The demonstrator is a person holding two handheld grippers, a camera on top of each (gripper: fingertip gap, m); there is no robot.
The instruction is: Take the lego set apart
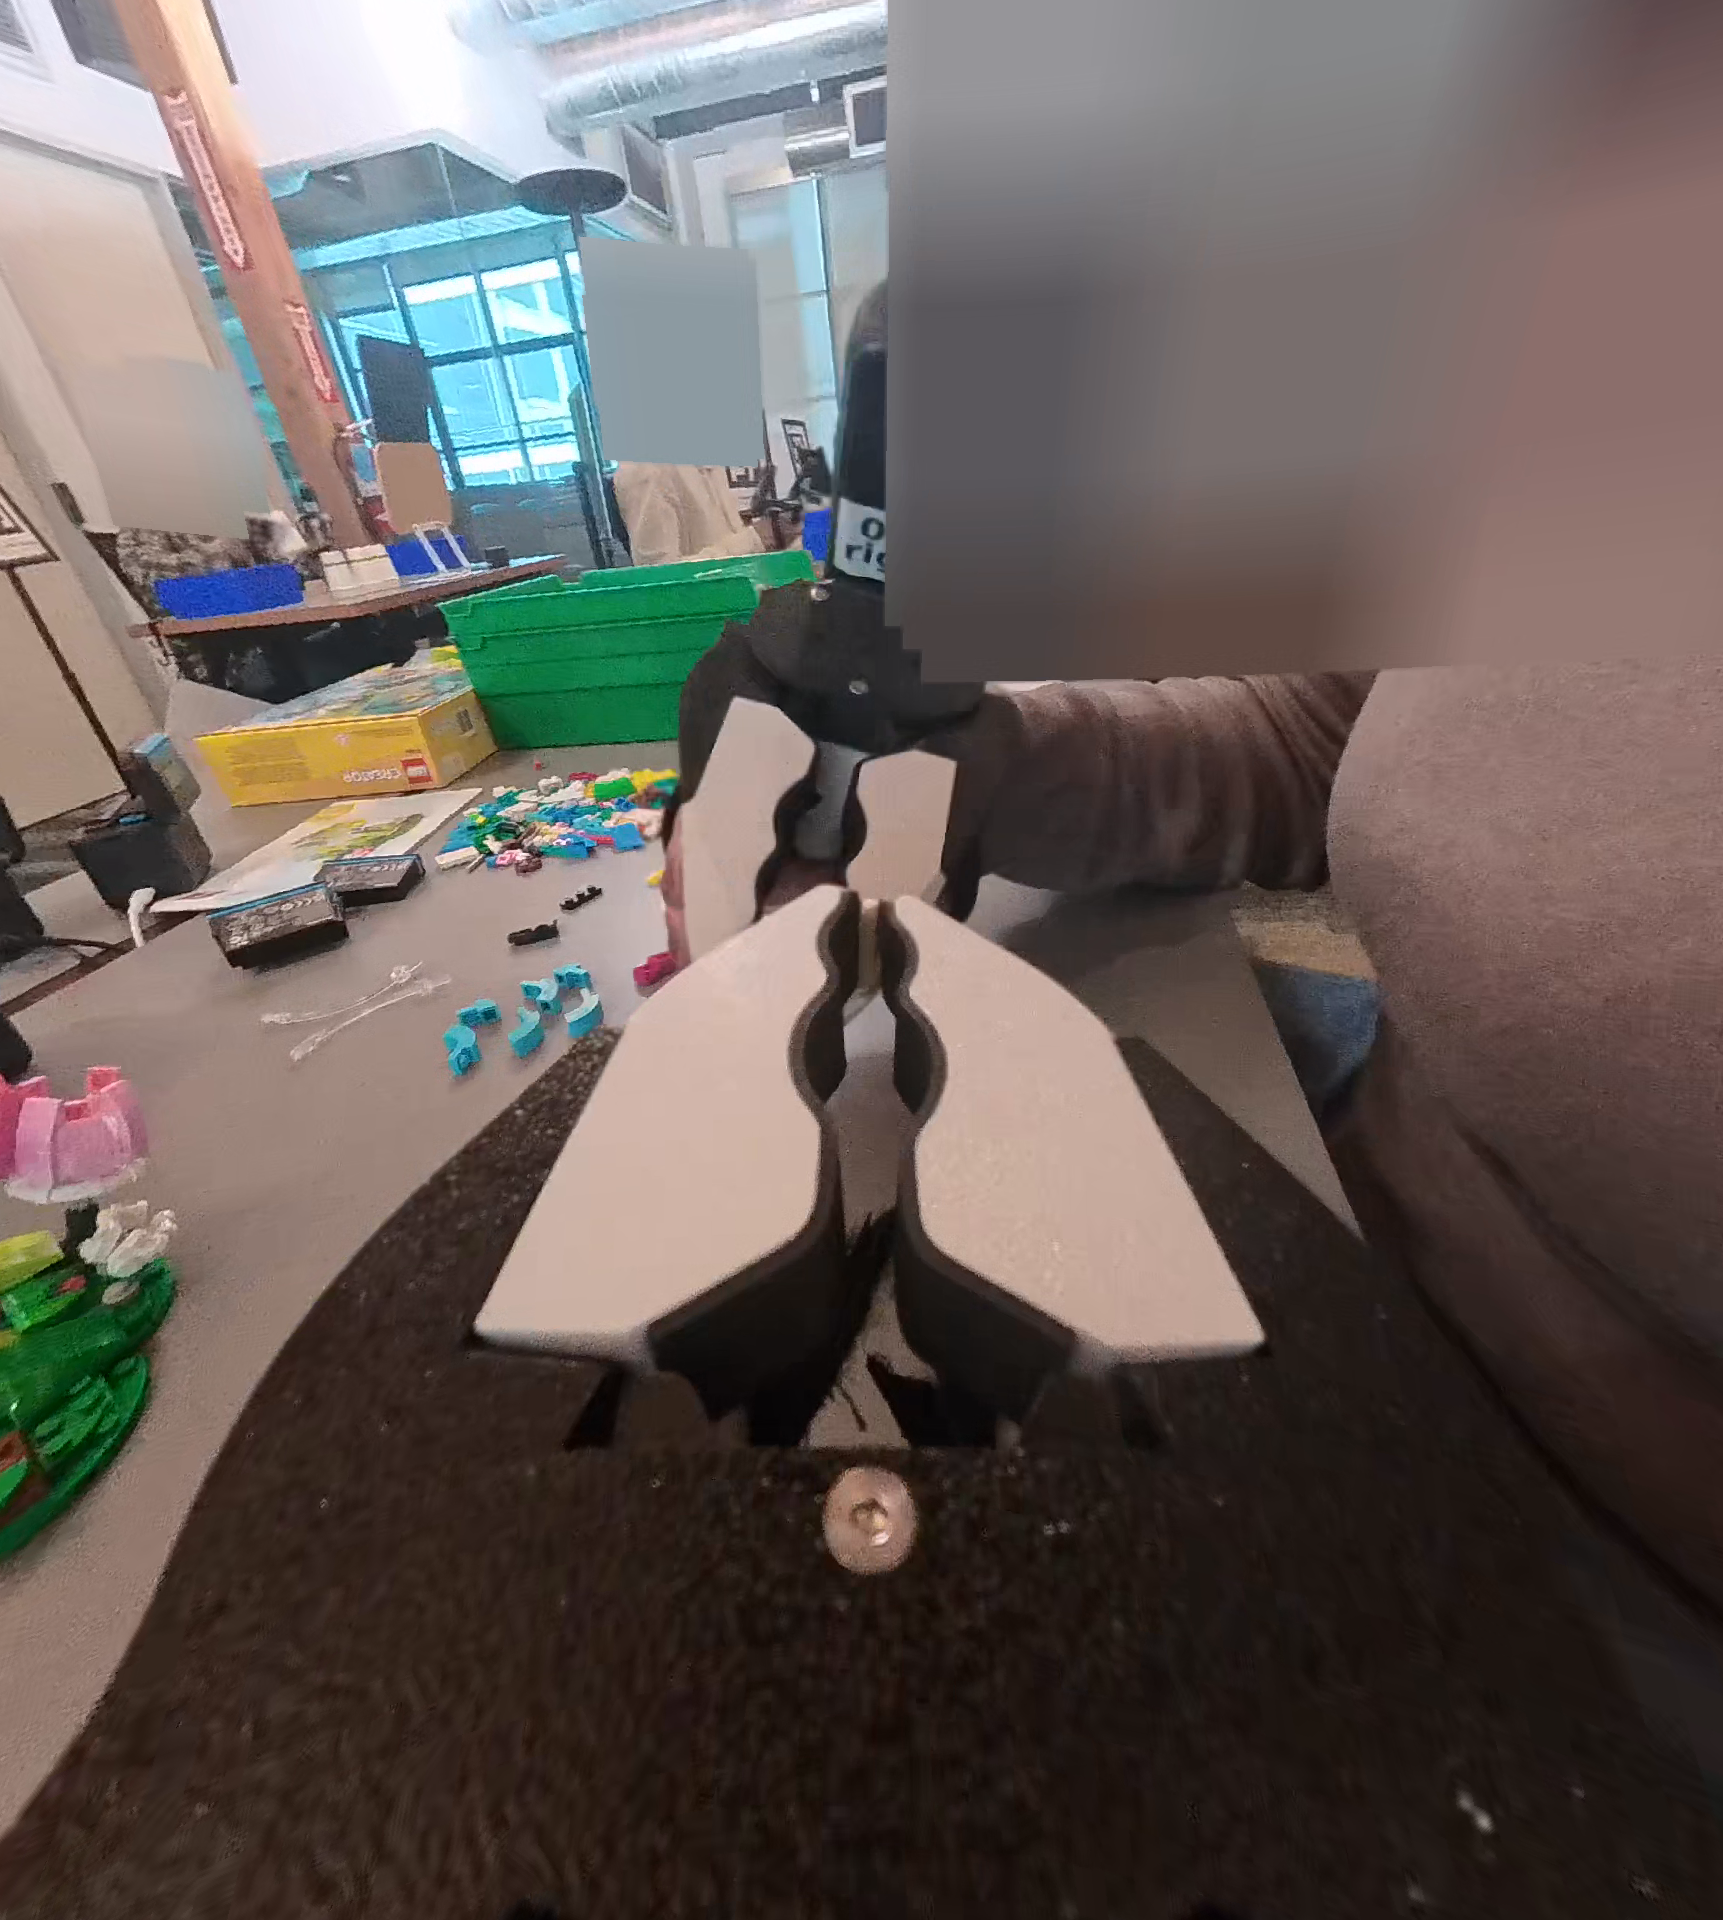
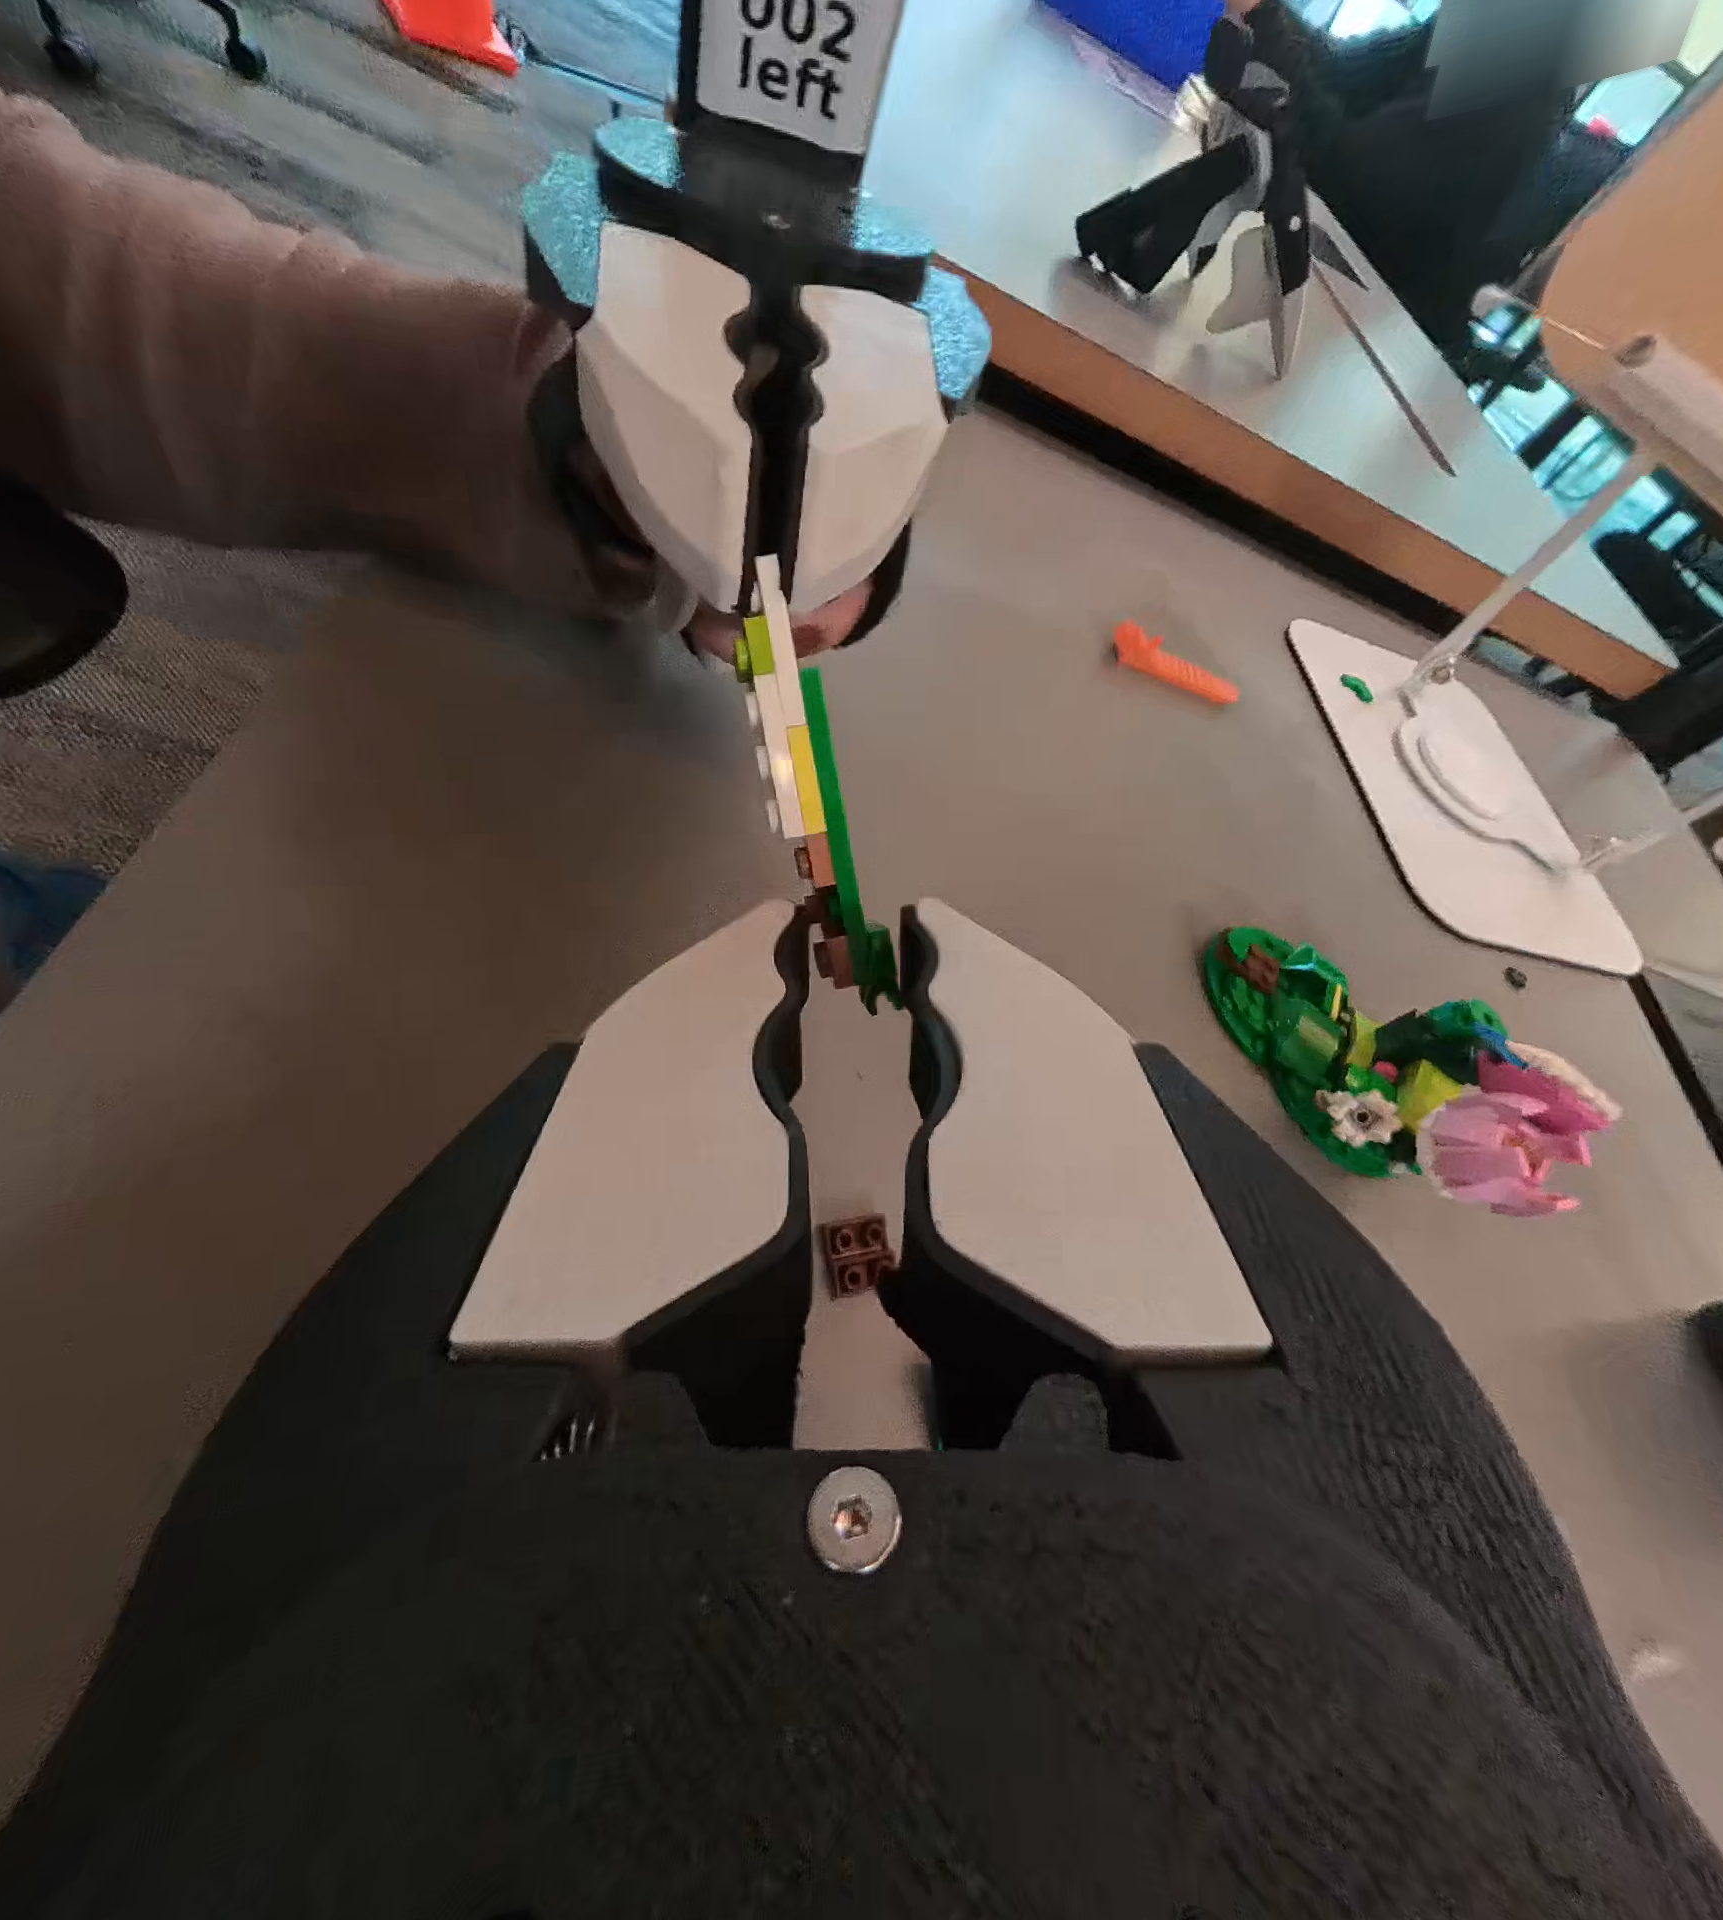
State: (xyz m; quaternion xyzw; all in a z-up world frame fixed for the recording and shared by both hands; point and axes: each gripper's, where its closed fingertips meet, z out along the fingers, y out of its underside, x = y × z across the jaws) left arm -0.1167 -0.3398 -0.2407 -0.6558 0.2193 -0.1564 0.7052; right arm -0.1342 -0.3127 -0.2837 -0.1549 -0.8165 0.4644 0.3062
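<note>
A flat lego plate assembly, green with white, yellow and brown parts, is held edge-on in the air between my two grippers. My left gripper is shut on its far white end; it also shows in the right wrist view. My right gripper is closed around the near green and brown end of the assembly; it also shows in the left wrist view. A lego flower model on a green base lies on its side on the grey table to the right; it also shows in the left wrist view.
A brown brick lies on the table under my right gripper. An orange brick separator and a white stand base sit at the right. Loose bricks, blue pieces, a yellow box and green bins lie farther off. One gripper's finger ends stand about 6 cm off the other's. The brown brick lies around 9 cm away from my right fingertips.
</note>
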